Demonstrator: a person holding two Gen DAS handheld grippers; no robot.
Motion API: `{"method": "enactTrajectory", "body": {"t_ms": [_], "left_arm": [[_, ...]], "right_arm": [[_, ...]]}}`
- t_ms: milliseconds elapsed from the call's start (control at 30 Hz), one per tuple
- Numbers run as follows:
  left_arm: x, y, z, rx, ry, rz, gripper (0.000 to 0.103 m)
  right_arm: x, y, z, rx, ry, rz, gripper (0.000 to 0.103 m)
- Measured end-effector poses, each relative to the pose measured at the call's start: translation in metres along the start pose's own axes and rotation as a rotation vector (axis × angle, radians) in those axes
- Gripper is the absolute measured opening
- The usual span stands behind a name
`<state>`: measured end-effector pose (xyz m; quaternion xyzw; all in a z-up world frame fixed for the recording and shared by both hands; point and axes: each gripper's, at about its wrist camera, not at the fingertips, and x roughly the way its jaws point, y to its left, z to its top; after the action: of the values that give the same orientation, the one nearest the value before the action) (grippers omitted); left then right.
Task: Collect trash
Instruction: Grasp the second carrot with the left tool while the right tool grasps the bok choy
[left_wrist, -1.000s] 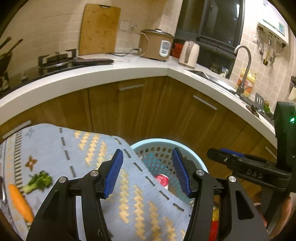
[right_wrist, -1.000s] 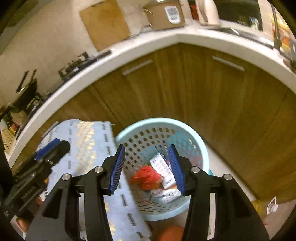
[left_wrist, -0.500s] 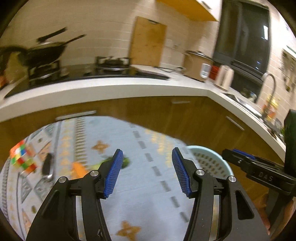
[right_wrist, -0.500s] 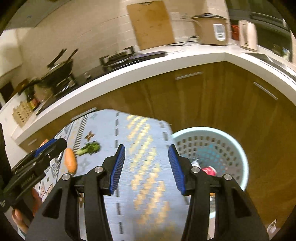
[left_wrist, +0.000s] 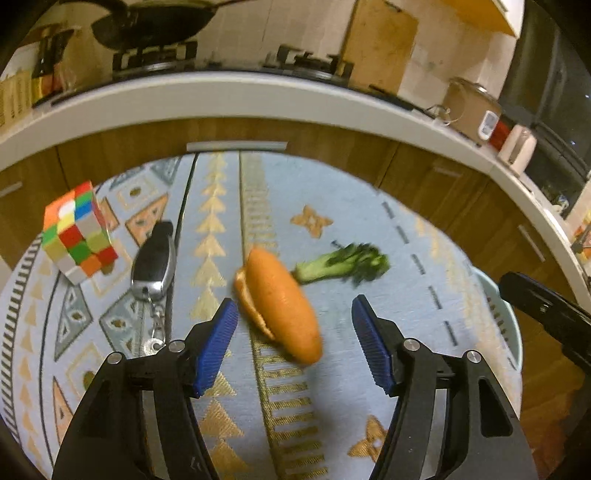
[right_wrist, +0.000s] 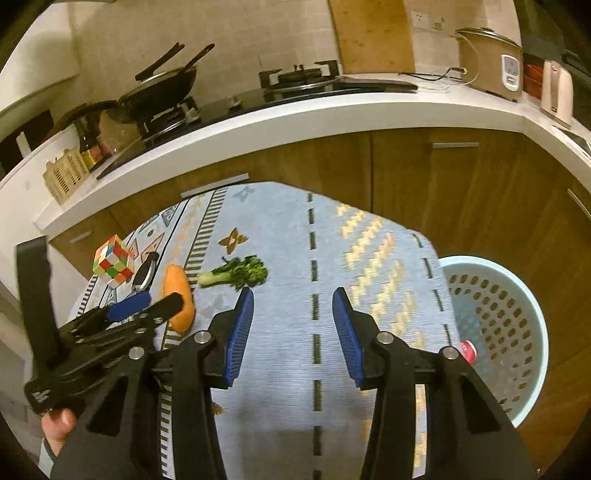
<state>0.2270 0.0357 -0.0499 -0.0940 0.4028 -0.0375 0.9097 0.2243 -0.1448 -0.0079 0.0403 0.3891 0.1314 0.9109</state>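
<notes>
An orange peel (left_wrist: 280, 306) lies on the patterned tablecloth (left_wrist: 332, 184), with a green vegetable scrap (left_wrist: 343, 264) just right of it. My left gripper (left_wrist: 293, 343) is open and empty, its blue pads straddling the near end of the peel from above. My right gripper (right_wrist: 293, 330) is open and empty over the cloth, right of the vegetable scrap (right_wrist: 236, 275) and the peel (right_wrist: 179, 299). A light blue perforated trash basket (right_wrist: 517, 332) stands beside the table at the right, with a red item (right_wrist: 468, 350) inside.
A colourful puzzle cube (left_wrist: 79, 232) and a black car key with a chain (left_wrist: 153, 266) lie left of the peel. Wooden cabinets (right_wrist: 443, 177) and a white counter (right_wrist: 332, 107) with stove, wok, rice cooker and kettle curve behind the table.
Both grippers have swung left from over the basket to over the table. The left one now hovers at the orange peel; both stayed open.
</notes>
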Motion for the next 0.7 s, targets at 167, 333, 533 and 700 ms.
{"method": "enactTrajectory", "body": {"t_ms": [167, 333, 533, 700], "left_arm": [[0.018, 0.002, 0.002, -0.007, 0.039, 0.037, 0.056], [0.027, 0.009, 0.006, 0.000, 0.066, 0.038, 0.034], [0.014, 0.028, 0.002, -0.010, 0.050, 0.034, 0.027], [0.007, 0.044, -0.010, -0.019, 0.017, -0.020, 0.027]], "right_arm": [[0.011, 0.013, 0.000, -0.032, 0.028, 0.005, 0.038], [0.024, 0.029, 0.003, -0.054, 0.050, 0.019, 0.038], [0.054, 0.042, 0.004, 0.000, 0.116, 0.088, 0.038], [0.091, 0.055, 0.001, 0.057, 0.183, 0.094, 0.038]]}}
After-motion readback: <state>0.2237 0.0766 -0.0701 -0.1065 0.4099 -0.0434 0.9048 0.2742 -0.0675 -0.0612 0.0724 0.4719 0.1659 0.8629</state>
